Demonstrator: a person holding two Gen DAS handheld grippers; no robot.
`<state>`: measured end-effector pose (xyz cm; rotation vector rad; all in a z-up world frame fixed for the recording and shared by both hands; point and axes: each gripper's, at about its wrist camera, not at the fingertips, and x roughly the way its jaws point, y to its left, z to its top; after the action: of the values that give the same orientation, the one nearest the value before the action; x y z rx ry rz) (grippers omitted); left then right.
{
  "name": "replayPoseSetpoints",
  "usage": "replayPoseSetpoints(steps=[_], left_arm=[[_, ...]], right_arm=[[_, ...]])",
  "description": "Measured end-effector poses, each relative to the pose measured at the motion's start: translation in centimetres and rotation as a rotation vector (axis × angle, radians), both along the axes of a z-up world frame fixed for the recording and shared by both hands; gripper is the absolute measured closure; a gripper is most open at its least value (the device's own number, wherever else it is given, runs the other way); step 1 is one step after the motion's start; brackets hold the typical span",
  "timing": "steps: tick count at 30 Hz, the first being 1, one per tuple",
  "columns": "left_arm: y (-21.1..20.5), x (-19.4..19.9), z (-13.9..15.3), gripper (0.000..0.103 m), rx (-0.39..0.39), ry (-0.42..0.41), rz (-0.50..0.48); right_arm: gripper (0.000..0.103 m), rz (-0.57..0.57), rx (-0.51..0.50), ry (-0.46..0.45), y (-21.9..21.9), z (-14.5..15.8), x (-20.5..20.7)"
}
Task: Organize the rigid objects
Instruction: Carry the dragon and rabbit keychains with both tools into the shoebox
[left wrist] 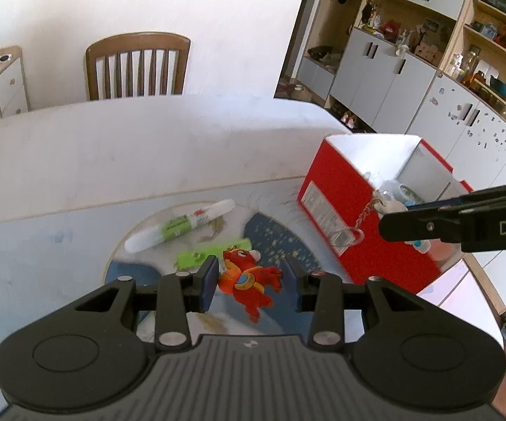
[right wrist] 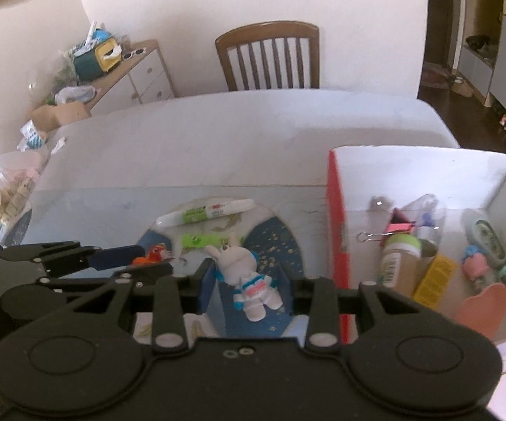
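A red dragon figure (left wrist: 249,282) lies on the table between the fingers of my left gripper (left wrist: 253,282), which is open around it. A white rabbit figure (right wrist: 249,280) lies between the fingers of my right gripper (right wrist: 249,287), also open. A white-and-green marker (left wrist: 179,226) and a flat green toy (left wrist: 210,251) lie just beyond. A red box (left wrist: 354,210) with a white inside stands at the right; in the right wrist view the box (right wrist: 337,217) holds several small items. The right gripper (left wrist: 463,226) shows as a black arm in front of the box.
A wooden chair (left wrist: 137,66) stands behind the table's far edge. Shelving with grey doors (left wrist: 411,80) fills the right. A cluttered sideboard (right wrist: 112,66) and a plastic bag (right wrist: 3,179) are at the left. The left gripper (right wrist: 87,256) is close beside the right one.
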<state>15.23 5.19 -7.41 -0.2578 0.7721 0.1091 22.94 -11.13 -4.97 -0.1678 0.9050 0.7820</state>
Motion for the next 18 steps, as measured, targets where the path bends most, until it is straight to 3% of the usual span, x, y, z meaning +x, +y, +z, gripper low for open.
replayPoseSetpoints(steps=[9,18], left_arm=[[-3.6,2.6,3.5,0.064,0.017,-0.034,-0.004],[-8.3,6.2,5.1,0.064,0.049,-0.042,-0.01]], right_arm=[[0.066,-0.021,0.027,-0.037,-4.2,1.8,2.0],[0.066,-0.023,0.037,-0.054,-9.4,2.1,4.8]])
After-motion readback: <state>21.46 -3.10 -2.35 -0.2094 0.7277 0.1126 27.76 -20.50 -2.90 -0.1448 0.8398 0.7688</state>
